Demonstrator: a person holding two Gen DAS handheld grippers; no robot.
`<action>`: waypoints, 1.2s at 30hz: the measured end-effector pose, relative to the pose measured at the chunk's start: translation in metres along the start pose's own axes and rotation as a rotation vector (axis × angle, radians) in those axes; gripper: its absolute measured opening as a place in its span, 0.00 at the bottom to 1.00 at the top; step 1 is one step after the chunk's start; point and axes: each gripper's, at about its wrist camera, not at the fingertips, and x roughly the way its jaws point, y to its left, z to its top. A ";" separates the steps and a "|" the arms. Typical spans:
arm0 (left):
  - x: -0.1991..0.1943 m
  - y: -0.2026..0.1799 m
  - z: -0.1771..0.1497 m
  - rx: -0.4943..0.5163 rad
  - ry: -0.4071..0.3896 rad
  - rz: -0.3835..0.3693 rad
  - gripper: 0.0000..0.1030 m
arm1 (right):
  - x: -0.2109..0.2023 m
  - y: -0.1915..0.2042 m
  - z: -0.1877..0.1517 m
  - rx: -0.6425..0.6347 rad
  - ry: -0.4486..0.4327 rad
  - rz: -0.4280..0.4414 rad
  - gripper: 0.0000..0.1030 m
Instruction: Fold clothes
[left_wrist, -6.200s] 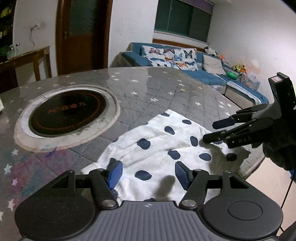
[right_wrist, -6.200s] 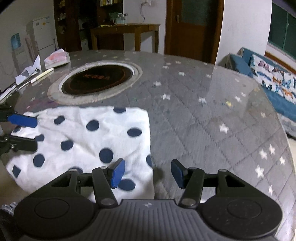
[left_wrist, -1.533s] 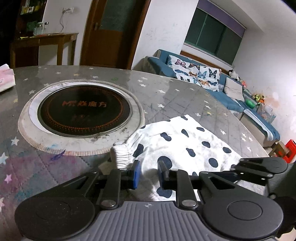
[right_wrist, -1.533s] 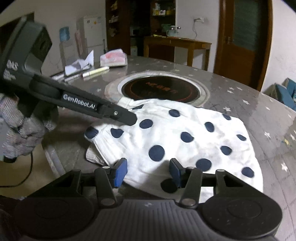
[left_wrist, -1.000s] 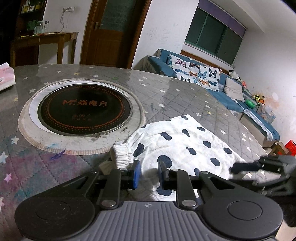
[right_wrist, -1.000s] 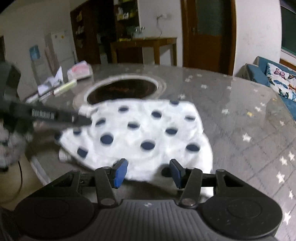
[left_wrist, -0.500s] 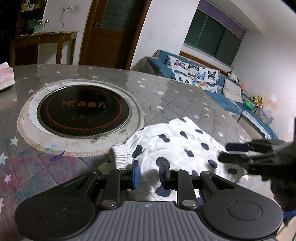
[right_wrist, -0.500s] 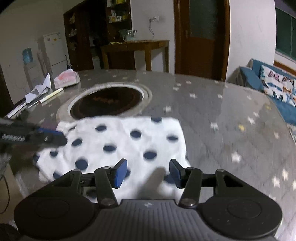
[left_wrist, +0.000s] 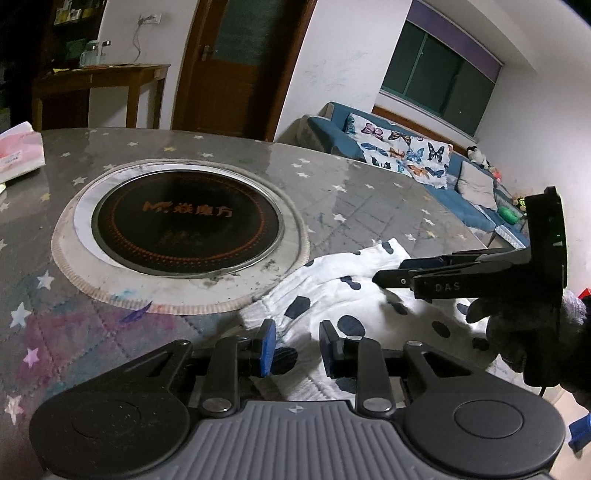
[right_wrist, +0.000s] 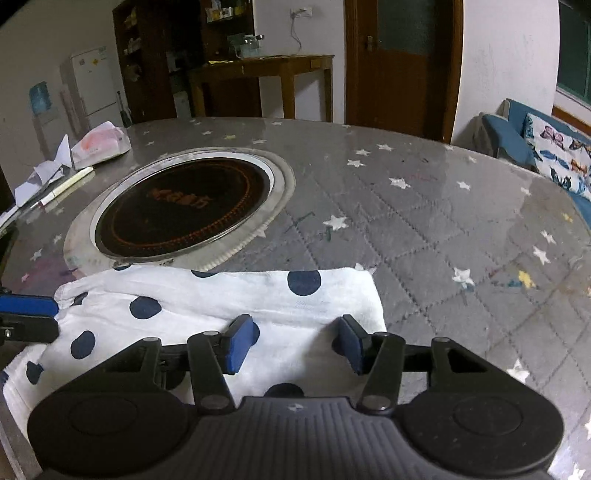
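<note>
polka-dot garment (right_wrist: 221, 306) sits bunched on the table (right_wrist: 424, 229) edge by the burner ring (left_wrist: 181, 229) – left gripper (left_wrist: 293, 343) and right gripper (right_wrist: 295, 341) both hover over it, jaws spread, probably lining up a fold

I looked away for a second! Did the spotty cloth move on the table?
Yes. In the right wrist view the spotty cloth is now a narrower folded band just in front of the round cooktop, where earlier it spread out wider.
</note>
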 end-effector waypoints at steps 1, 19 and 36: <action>-0.001 0.000 0.000 -0.001 -0.003 0.003 0.30 | -0.003 0.000 0.000 0.000 -0.005 0.000 0.51; -0.014 0.014 -0.001 -0.132 0.050 0.065 0.61 | -0.088 0.075 -0.037 -0.268 -0.084 0.142 0.62; -0.012 0.023 0.000 -0.314 0.125 0.035 0.69 | -0.071 0.181 -0.078 -0.825 -0.055 0.088 0.56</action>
